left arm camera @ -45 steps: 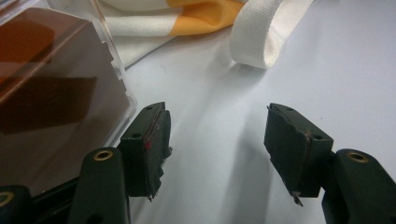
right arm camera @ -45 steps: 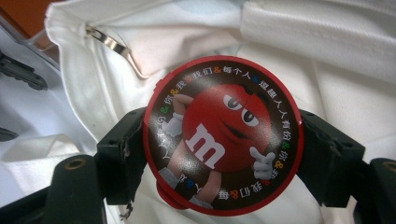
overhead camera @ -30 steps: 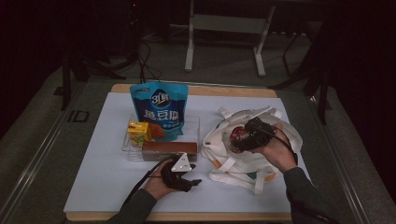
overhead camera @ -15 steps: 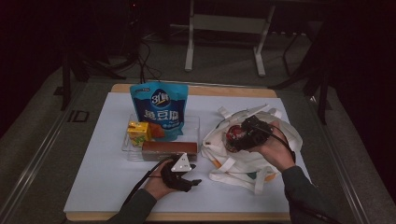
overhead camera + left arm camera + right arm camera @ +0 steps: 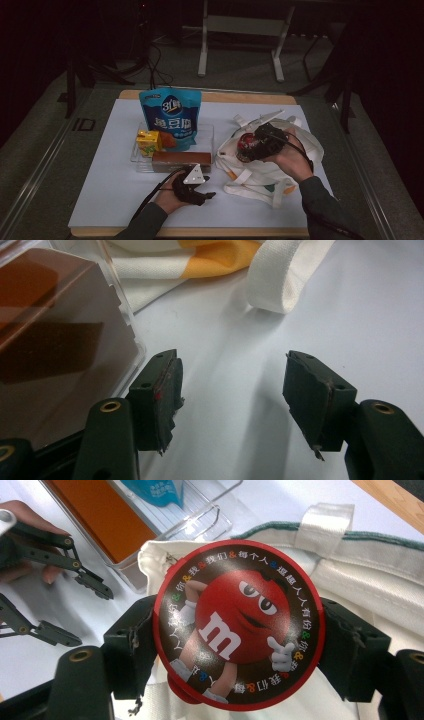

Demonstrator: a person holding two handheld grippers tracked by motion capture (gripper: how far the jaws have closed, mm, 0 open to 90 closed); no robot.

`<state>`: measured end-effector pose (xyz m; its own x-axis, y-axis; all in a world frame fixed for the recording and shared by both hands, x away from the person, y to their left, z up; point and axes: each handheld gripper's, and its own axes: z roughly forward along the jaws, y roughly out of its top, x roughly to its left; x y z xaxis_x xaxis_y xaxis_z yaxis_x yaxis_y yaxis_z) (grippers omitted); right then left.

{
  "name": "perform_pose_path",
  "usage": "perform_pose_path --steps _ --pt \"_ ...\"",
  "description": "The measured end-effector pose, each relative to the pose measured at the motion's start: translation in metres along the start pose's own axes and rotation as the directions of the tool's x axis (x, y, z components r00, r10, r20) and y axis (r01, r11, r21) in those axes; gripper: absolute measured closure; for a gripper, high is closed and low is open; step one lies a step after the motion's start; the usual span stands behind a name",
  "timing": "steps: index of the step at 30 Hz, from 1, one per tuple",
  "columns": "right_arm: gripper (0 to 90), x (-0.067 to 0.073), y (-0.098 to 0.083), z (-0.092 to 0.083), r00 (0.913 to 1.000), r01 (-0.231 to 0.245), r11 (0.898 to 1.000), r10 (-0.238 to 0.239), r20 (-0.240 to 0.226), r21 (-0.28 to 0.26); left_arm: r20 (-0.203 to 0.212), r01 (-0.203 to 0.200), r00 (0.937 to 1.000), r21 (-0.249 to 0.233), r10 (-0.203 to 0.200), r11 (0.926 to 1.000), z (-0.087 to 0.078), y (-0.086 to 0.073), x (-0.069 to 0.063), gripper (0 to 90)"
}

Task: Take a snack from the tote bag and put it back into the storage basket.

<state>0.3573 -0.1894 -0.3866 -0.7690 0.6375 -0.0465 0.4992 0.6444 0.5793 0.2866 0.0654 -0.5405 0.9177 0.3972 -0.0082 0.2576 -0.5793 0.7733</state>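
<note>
My right gripper [image 5: 239,635] is shut on a round red M&M tin [image 5: 235,620], its pads pressing the rim on both sides. In the high view the tin [image 5: 245,143] hangs just above the left part of a white tote bag [image 5: 272,167], in my right gripper [image 5: 254,145]. My left gripper [image 5: 210,186] rests on the white table cover in front of the clear tray [image 5: 207,131], its jaws pointing right. It is open [image 5: 232,385], with bare table between its pads. Just left of it lies a brown box [image 5: 55,340] inside the tray wall.
The tray holds a tall blue snack bag [image 5: 170,117], a yellow juice box [image 5: 148,141] and the brown box [image 5: 177,160]. A tote strap [image 5: 285,275] lies ahead of my left gripper. The wooden table edge [image 5: 210,96] runs along the back, with stands beyond.
My right hand has shifted slightly left with the tin in its grip. The left hand and gripper have stayed where they were.
</note>
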Motion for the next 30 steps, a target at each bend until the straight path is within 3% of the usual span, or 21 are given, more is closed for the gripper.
perform_pose_path --steps 30 --pt "25.6 0.014 0.017 -0.004 0.9983 0.049 0.999 -0.05 -0.029 -0.019 0.0 0.001 1.0 0.0 -0.001 1.0 0.0 0.0 0.0 39.8"
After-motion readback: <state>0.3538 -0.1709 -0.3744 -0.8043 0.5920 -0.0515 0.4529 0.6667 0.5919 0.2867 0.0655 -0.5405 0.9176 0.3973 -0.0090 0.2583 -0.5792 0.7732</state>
